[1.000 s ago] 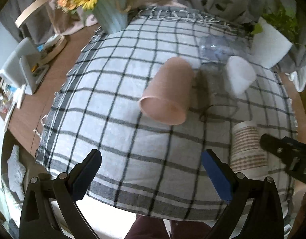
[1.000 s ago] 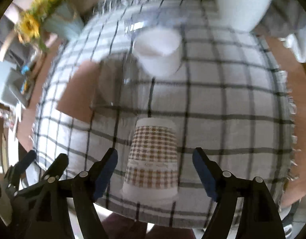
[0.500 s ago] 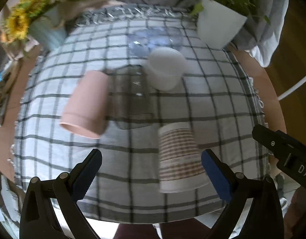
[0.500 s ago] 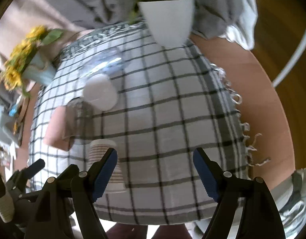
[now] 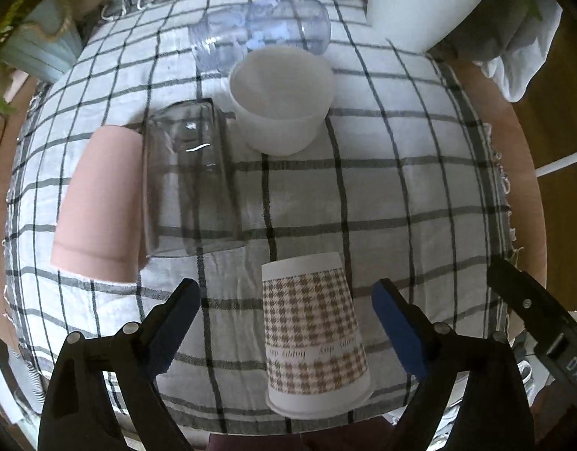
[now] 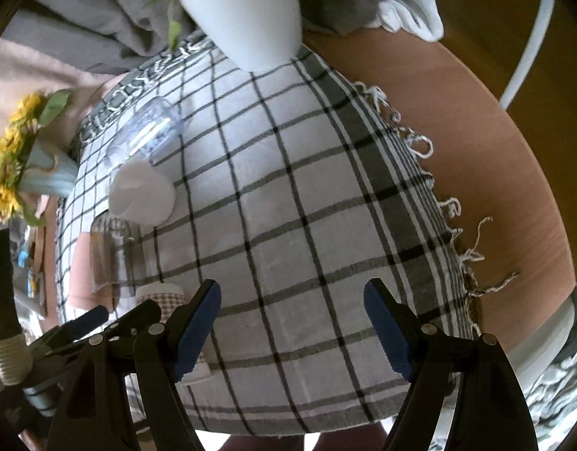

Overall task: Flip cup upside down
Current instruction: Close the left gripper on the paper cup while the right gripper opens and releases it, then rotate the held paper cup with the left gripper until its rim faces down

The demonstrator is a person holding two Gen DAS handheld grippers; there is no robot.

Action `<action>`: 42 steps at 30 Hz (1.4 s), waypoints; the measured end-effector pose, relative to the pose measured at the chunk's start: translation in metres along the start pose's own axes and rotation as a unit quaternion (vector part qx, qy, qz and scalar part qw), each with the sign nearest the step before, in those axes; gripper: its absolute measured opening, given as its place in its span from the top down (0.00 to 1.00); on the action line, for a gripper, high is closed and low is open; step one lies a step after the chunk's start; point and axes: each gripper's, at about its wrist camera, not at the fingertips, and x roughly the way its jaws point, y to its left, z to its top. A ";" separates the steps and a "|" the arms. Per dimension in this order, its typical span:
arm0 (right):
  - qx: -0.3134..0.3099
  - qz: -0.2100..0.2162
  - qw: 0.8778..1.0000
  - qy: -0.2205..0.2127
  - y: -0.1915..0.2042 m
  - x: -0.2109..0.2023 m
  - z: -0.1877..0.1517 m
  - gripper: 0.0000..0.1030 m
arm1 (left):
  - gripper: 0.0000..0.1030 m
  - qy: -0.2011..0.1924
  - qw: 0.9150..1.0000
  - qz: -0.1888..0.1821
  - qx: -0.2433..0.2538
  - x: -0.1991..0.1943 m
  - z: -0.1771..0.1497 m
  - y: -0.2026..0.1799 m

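A houndstooth paper cup (image 5: 314, 332) stands upside down on the checked cloth (image 5: 401, 188), between the fingers of my open left gripper (image 5: 284, 323), which does not touch it. Behind it a white cup (image 5: 281, 97) stands upright with its mouth up. A grey glass (image 5: 189, 184) and a pink cup (image 5: 98, 203) stand upside down at the left. My right gripper (image 6: 292, 323) is open and empty over bare cloth (image 6: 307, 206), to the right of the cups; the paper cup (image 6: 159, 295) shows at its left.
A clear plastic cup (image 5: 258, 34) lies on its side at the back. A white plant pot (image 5: 416, 0) stands back right, a blue sunflower vase (image 5: 37, 49) back left. The right gripper's body (image 5: 540, 323) is at the cloth's right edge.
My left gripper has swung right and closer, so the paper cup now sits between its fingers. My right gripper has moved right, away from the paper cup, over bare cloth.
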 end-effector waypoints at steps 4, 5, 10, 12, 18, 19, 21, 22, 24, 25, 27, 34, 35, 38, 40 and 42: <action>0.017 0.000 1.000 0.003 -0.007 0.004 0.001 0.24 | 0.19 0.028 1.000 -0.005 0.005 0.017 0.007 -0.004; 0.020 0.000 1.000 0.005 -0.008 0.005 0.001 0.24 | 0.23 0.035 0.999 -0.006 0.006 0.022 0.009 -0.005; 0.021 -0.002 1.000 0.003 -0.009 0.004 0.000 0.24 | 0.40 0.054 0.998 -0.011 0.003 0.038 0.012 -0.008; 0.020 -0.007 1.000 0.001 -0.009 0.003 0.000 0.24 | 0.45 0.049 0.999 -0.010 0.007 0.037 0.011 -0.008; 0.018 -0.001 1.000 0.003 -0.006 0.001 -0.003 0.24 | 0.48 0.008 1.000 -0.011 0.013 0.011 0.012 -0.007; 0.016 0.001 1.000 0.002 -0.004 0.000 -0.004 0.24 | 0.48 -0.002 1.000 -0.010 0.012 0.005 0.011 -0.006; 0.011 0.003 1.000 -0.001 -0.001 -0.003 -0.004 0.24 | 0.48 -0.004 1.000 -0.015 0.011 0.004 0.010 -0.005; 0.009 0.003 1.000 -0.002 0.000 -0.004 -0.005 0.24 | 0.48 0.008 1.000 -0.023 0.010 0.006 0.010 -0.005; 0.011 0.004 1.000 -0.005 0.001 -0.006 -0.005 0.24 | 0.48 0.025 0.999 -0.037 0.004 0.006 0.004 -0.001; 0.013 0.006 1.000 -0.007 0.001 -0.008 -0.005 0.24 | 0.48 0.025 0.999 -0.035 0.005 0.007 0.003 -0.001; 0.009 0.001 1.000 -0.012 0.002 -0.010 -0.005 0.24 | 0.48 0.026 0.999 -0.029 0.010 0.009 0.002 -0.004; 0.015 -0.008 1.000 -0.018 0.000 -0.012 -0.006 0.24 | 0.48 0.042 0.999 -0.031 0.015 0.028 0.009 -0.012; 0.017 -0.009 1.000 -0.018 -0.001 -0.012 -0.006 0.24 | 0.48 0.046 0.998 -0.031 0.014 0.032 0.010 -0.016; 0.020 -0.010 1.000 -0.018 -0.003 -0.012 -0.007 0.24 | 0.48 0.054 0.998 -0.040 0.011 0.039 0.009 -0.018; 0.022 -0.013 1.000 -0.018 -0.004 -0.012 -0.007 0.24 | 0.48 0.050 0.998 -0.041 0.009 0.037 0.009 -0.019; 0.023 -0.012 0.999 -0.019 -0.004 -0.012 -0.007 0.24 | 0.48 0.045 0.998 -0.039 0.011 0.033 0.008 -0.019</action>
